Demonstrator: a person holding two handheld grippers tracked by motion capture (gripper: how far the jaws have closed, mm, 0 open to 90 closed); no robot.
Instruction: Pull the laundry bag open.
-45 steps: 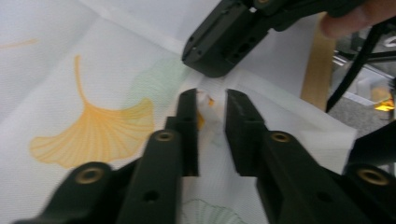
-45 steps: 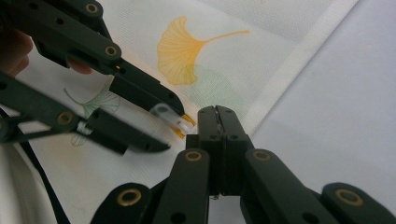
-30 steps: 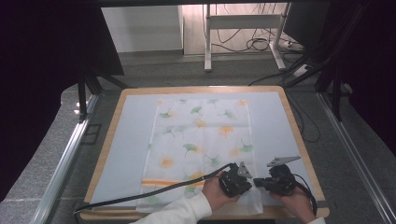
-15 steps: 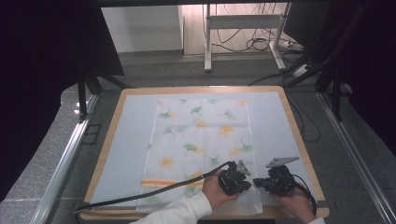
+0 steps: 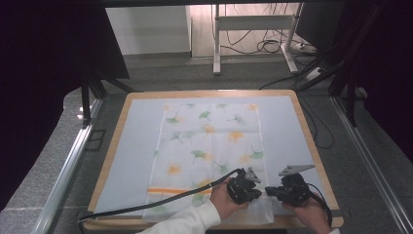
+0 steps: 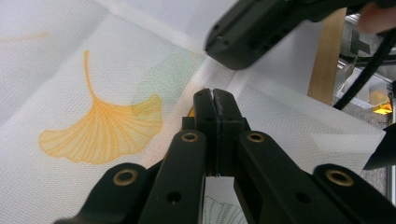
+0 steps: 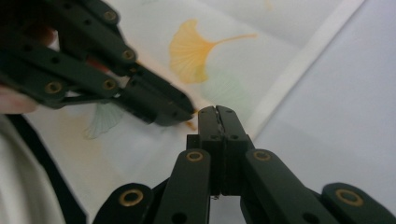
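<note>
A white cloth (image 5: 209, 146) printed with orange and green ginkgo leaves lies spread flat on the pale blue mat (image 5: 131, 161). Both grippers sit low over its right edge near the front, tips almost touching. My left gripper (image 5: 258, 191) points right and its jaws are pressed together (image 6: 215, 95). My right gripper (image 5: 269, 191) points left, also shut (image 7: 217, 111), at the cloth's white hem (image 7: 289, 70). I see no cloth between either pair of jaws. An orange stripe (image 5: 170, 190) crosses the cloth under the left hand. Each gripper view shows the other gripper close by (image 6: 212, 46) (image 7: 187, 112).
The mat lies on a wooden-rimmed table (image 5: 311, 146). A black cable (image 5: 146, 207) trails from the left gripper across the cloth's front left. Metal rails flank the table, and desk legs with loose cables (image 5: 265, 46) stand on the floor behind.
</note>
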